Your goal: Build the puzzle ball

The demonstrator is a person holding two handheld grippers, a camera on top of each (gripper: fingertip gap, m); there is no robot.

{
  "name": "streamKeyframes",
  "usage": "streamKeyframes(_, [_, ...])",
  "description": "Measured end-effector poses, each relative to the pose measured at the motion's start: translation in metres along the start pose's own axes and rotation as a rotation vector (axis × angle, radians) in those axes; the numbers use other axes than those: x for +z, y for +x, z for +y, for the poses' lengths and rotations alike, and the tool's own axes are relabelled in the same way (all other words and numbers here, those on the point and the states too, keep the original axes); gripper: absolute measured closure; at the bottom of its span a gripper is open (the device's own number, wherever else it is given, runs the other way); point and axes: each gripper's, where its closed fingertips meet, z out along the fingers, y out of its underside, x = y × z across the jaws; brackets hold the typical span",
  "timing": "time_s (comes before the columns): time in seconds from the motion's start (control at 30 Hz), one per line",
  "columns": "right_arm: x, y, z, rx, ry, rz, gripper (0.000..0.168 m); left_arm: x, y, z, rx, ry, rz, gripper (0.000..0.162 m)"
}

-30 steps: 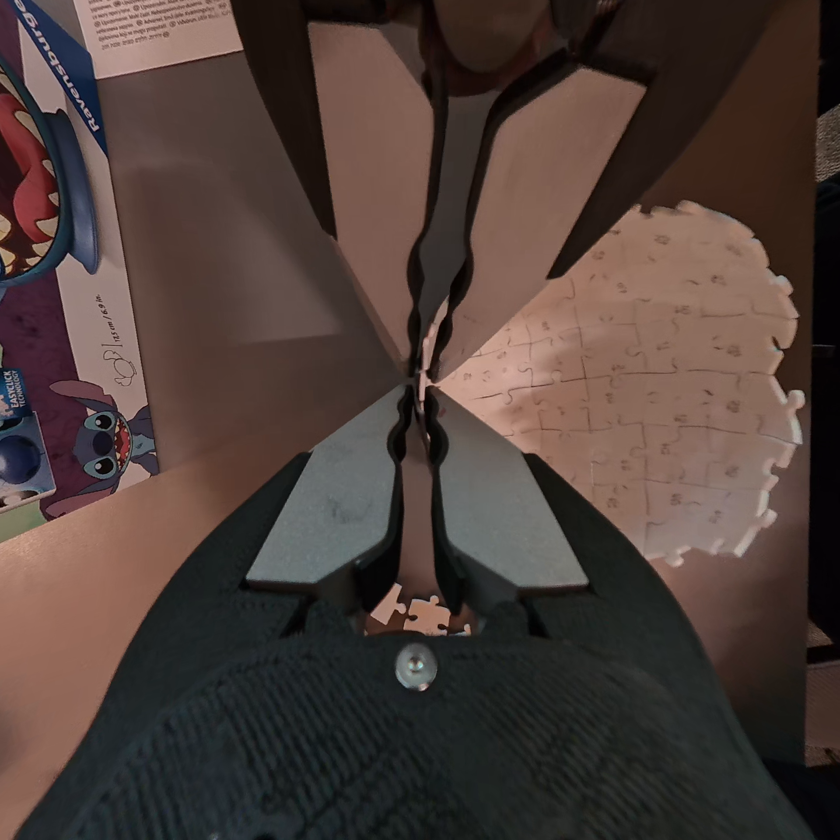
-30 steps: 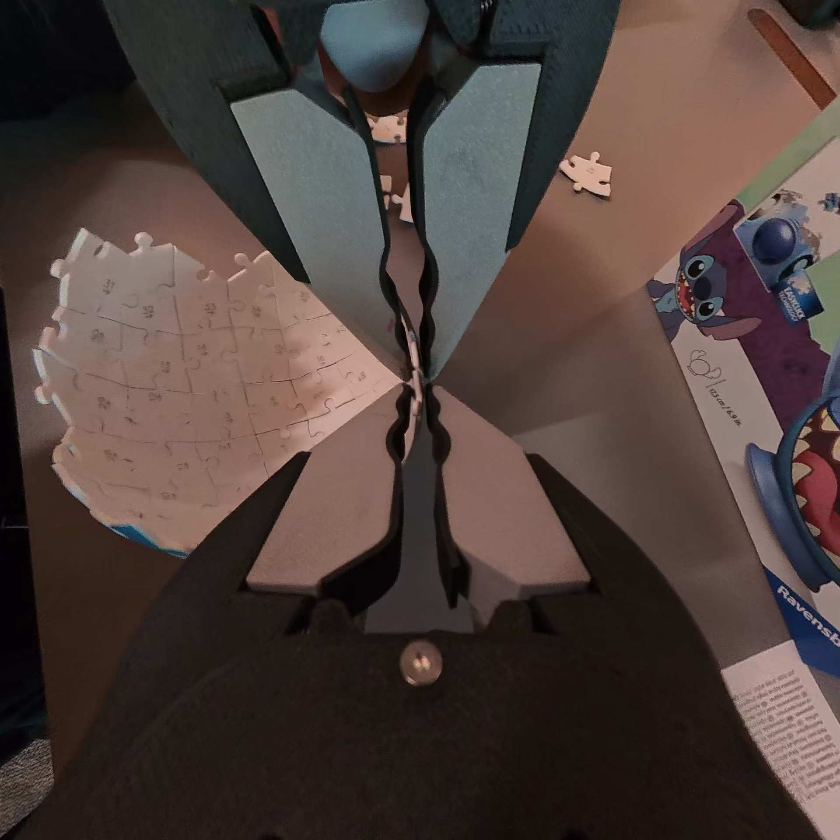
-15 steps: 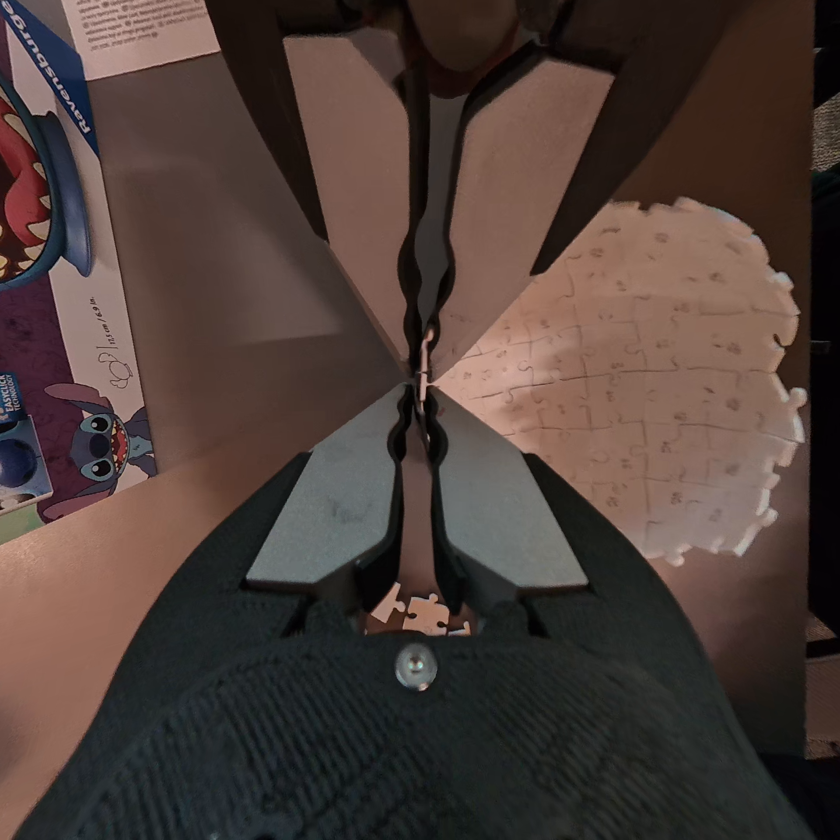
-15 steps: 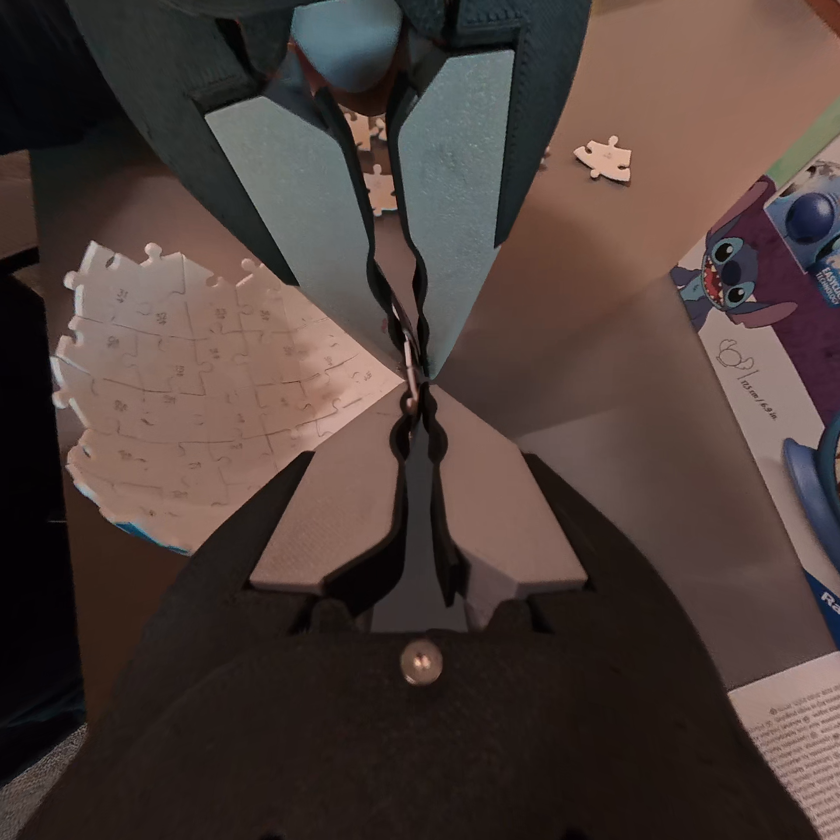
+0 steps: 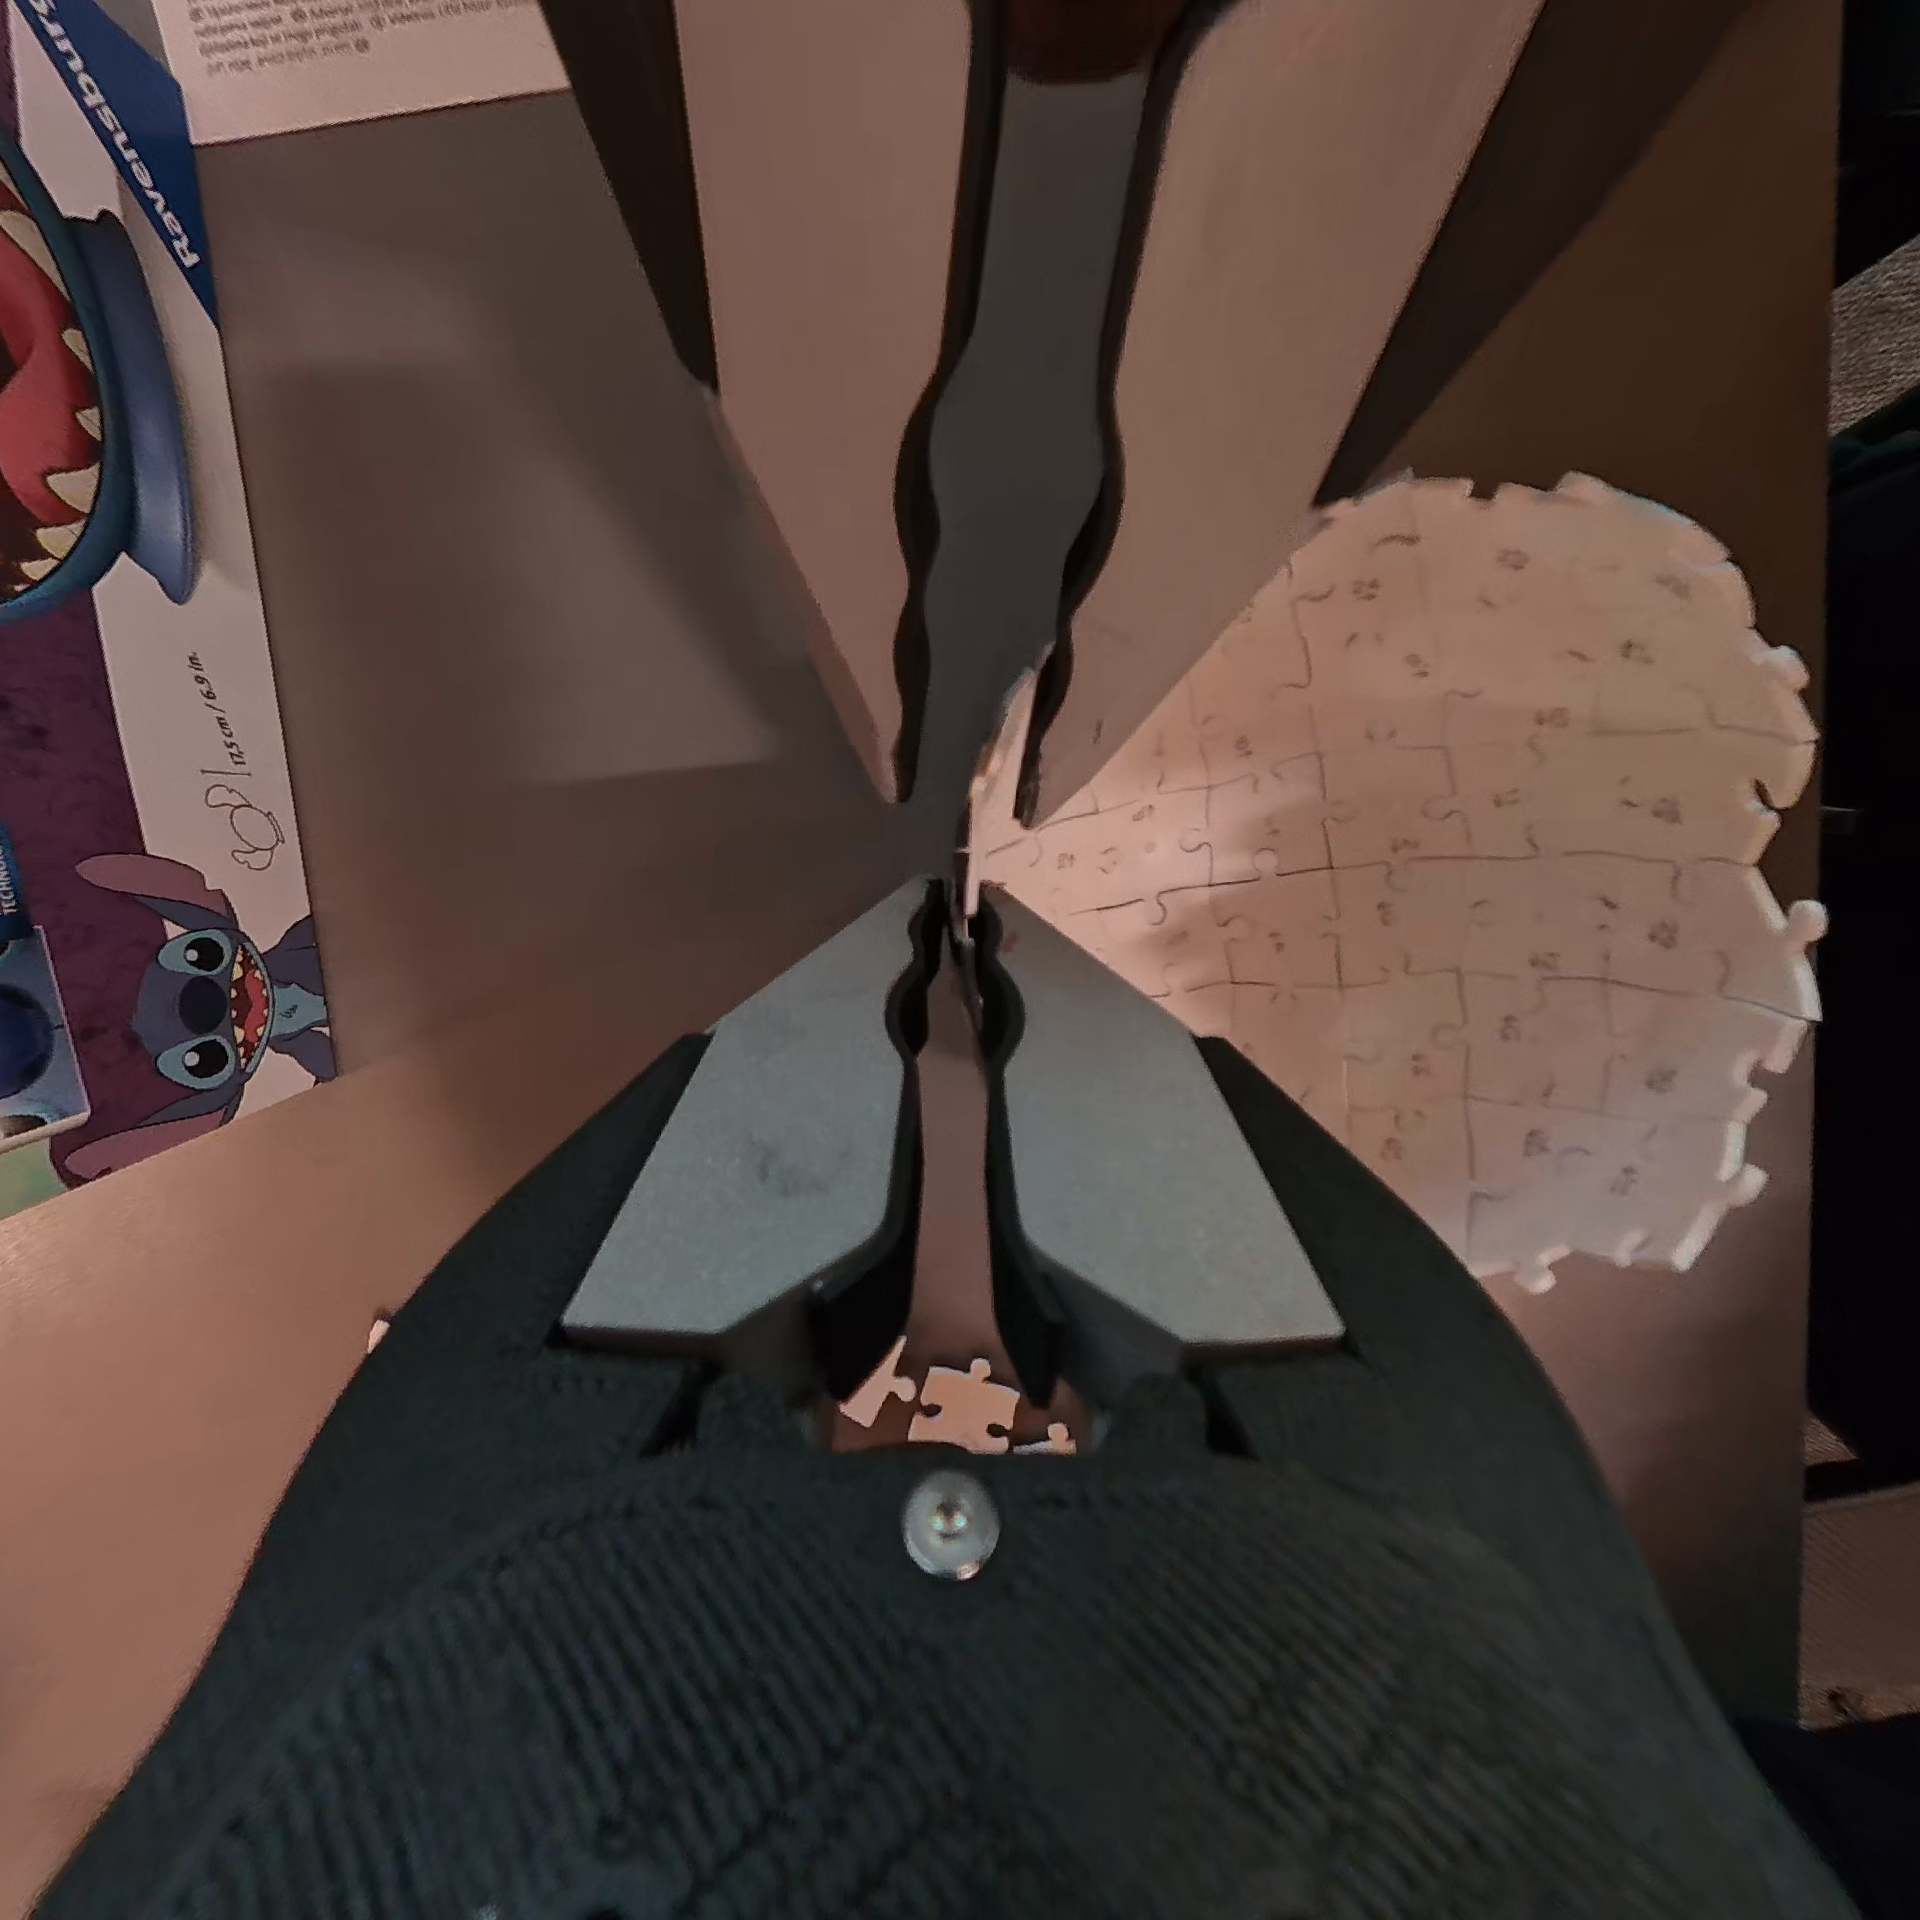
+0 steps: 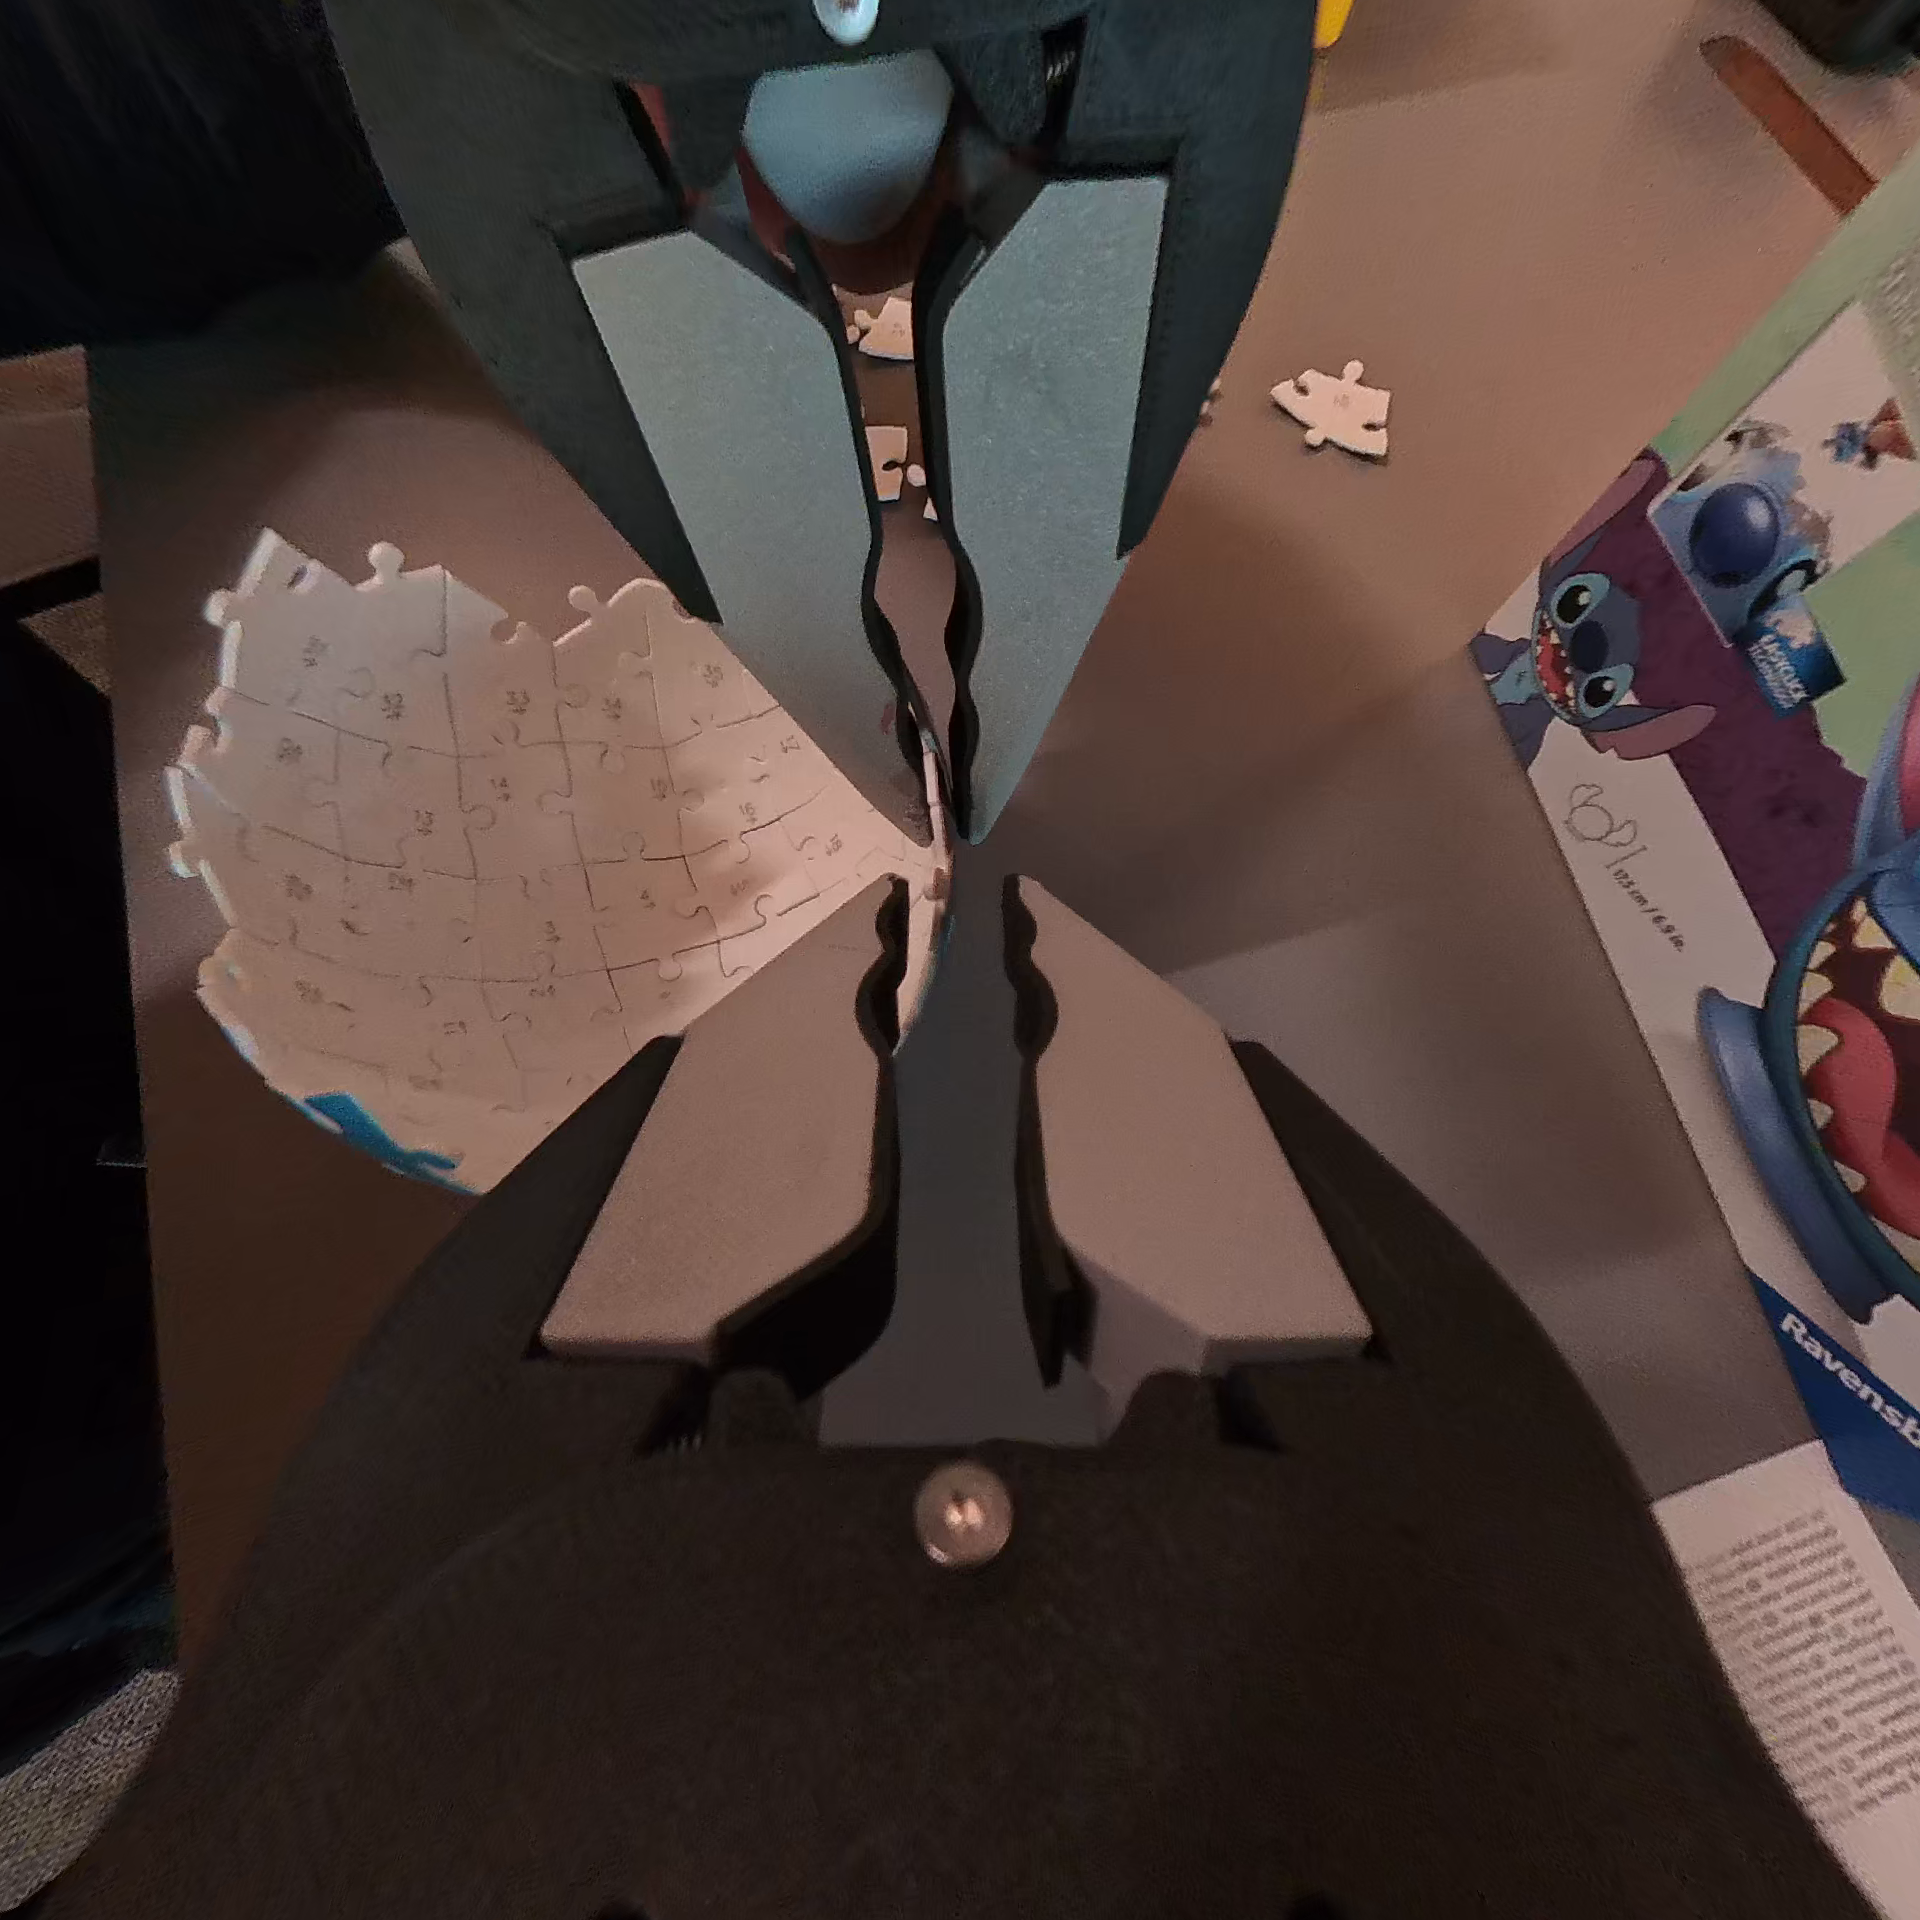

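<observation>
The half-built puzzle ball [image 5: 1455,914] is basically a white bowl of clicked-together pieces, open side facing the cameras, with the numbered backs of the pieces showing and a bit of blue print on its outside [image 6: 374,1132]. It's held up above the tabletop [image 5: 499,540] rather than sitting flat, and nothing is inside the shell.

The left tool [image 5: 956,920] has its jaws pinched nearly together on the rim of the shell, right at the edge piece [image 5: 971,831]. The right tool [image 6: 956,894] comes in from the opposite side, tip to tip with the left one, and its jaws are clearly parted with a visible gap; the shell's rim sits just beside its left finger [image 6: 883,966], and I can't tell if it's touching.

A few loose pieces [image 6: 1335,405] lie on the tabletop behind the left tool, one on its own and a small cluster [image 6: 894,332] visible between that tool's fingers. The puzzle box [image 6: 1714,831], with its blue cartoon creature, lies flat along one tabletop edge, well apart from the ball.
</observation>
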Motion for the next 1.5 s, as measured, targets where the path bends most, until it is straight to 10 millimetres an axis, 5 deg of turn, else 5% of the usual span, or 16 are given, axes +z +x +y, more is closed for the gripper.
streamKeyframes(0.43, [-0.014, -0.001, -0.011, -0.003, 0.07, -0.007, 0.151, 0.002, 0.001, 0.004, -0.017, -0.023, 0.009, 0.156])
streamKeyframes(0.53, [-0.032, -0.009, -0.033, 0.004, 0.219, -0.073, 0.151, 0.003, 0.0, 0.005, -0.02, -0.031, 0.003, 0.151])
streamKeyframes(0.67, [-0.065, 0.006, -0.055, 0.092, 0.435, -0.069, 0.149, -0.005, 0.0, 0.001, -0.022, -0.003, 0.003, 0.146])
streamKeyframes(0.8, [-0.093, 0.034, -0.062, 0.189, 0.595, -0.001, 0.143, -0.031, -0.002, -0.006, -0.032, 0.086, -0.02, 0.136])
streamKeyframes(0.93, [-0.111, 0.057, -0.059, 0.251, 0.686, 0.074, 0.133, -0.083, -0.024, -0.019, -0.097, 0.273, -0.155, 0.124])
streamKeyframes(1.07, [-0.113, 0.074, -0.052, 0.265, 0.691, 0.163, 0.128, -0.135, -0.039, -0.014, -0.181, 0.408, -0.295, 0.105])
streamKeyframes(1.23, [-0.105, 0.081, -0.047, 0.219, 0.627, 0.266, 0.13, -0.182, -0.031, 0.007, -0.254, 0.497, -0.468, 0.106])
streamKeyframes(1.37, [-0.099, 0.081, -0.045, 0.222, 0.605, 0.265, 0.13, -0.193, -0.011, 0.039, -0.325, 0.515, -0.525, 0.106])
streamKeyframes(1.5, [-0.092, 0.079, -0.045, 0.228, 0.591, 0.248, 0.127, -0.182, 0.002, 0.079, -0.43, 0.538, -0.562, 0.104])
